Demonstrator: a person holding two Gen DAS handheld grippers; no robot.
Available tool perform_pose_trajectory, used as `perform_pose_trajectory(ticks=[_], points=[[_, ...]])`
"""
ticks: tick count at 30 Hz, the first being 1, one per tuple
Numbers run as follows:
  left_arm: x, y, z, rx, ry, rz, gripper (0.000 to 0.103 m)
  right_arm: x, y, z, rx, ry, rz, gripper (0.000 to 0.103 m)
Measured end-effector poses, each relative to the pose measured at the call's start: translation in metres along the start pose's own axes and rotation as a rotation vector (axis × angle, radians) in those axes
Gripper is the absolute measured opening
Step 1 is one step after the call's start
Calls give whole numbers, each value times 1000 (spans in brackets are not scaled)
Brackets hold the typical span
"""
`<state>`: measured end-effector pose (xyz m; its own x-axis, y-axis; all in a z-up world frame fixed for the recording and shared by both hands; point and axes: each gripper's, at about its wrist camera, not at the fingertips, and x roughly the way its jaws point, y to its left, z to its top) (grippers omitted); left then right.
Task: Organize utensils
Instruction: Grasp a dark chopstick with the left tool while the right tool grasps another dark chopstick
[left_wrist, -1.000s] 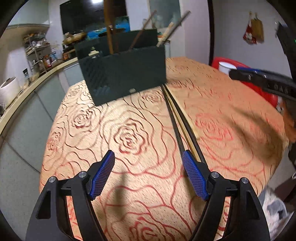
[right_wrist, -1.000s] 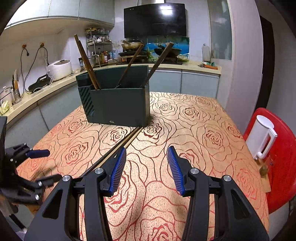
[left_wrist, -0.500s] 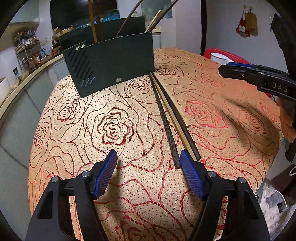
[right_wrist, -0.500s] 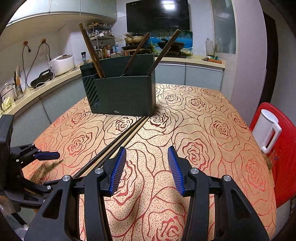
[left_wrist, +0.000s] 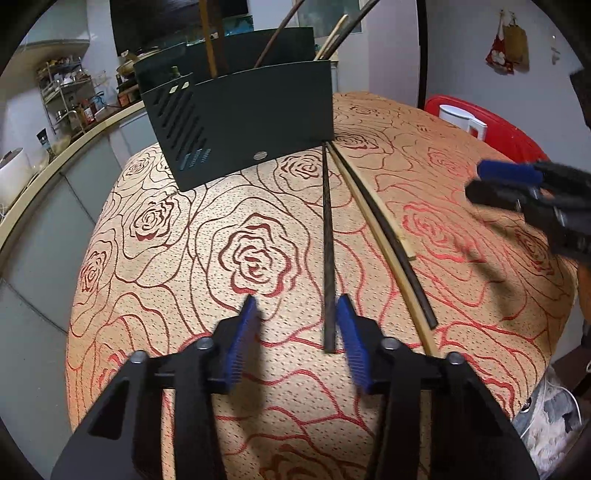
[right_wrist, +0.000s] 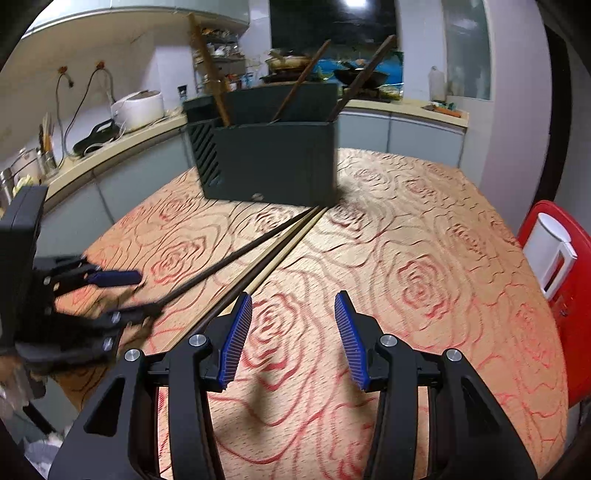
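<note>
**Utensil sort: L jaws closing round dark chopstick, R idle**

Left wrist view: I count 4 loose chopsticks on the rose-pattern tablecloth (left_wrist: 155, 229): 1 dark textured chopstick (left_wrist: 328, 236), 1 long pale one (left_wrist: 384, 251), 1 short pale one (left_wrist: 373, 206), 1 plain dark one (left_wrist: 391, 240). All fan out from the near right corner of the dark holder (left_wrist: 243, 122). My left gripper (left_wrist: 295, 332) is partly open, jaws closing; near end of the textured stick lies between the pads, just beside the right one, contact not confirmed. Holder has at least 4 sticks standing in it. White jug (left_wrist: 461, 118) sits on a red chair (left_wrist: 509, 129) at far right.

Right wrist view: right gripper (right_wrist: 293, 334) abt half open, nothing between pads, over bare cloth right of the stick ends. Holder shows 3 upright sticks here. Left gripper appears at left, blurred. Rice cooker (right_wrist: 138, 107) on counter (right_wrist: 110, 147) behind.
</note>
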<state>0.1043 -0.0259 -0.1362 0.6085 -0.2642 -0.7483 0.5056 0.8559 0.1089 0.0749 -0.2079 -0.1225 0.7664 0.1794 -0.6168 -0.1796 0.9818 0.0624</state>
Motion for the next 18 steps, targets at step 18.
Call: perform_pose_trajectory(ticks=[18], points=[[4, 25, 0, -94, 3, -9, 22, 11, 63, -34, -161, 77, 90, 46]])
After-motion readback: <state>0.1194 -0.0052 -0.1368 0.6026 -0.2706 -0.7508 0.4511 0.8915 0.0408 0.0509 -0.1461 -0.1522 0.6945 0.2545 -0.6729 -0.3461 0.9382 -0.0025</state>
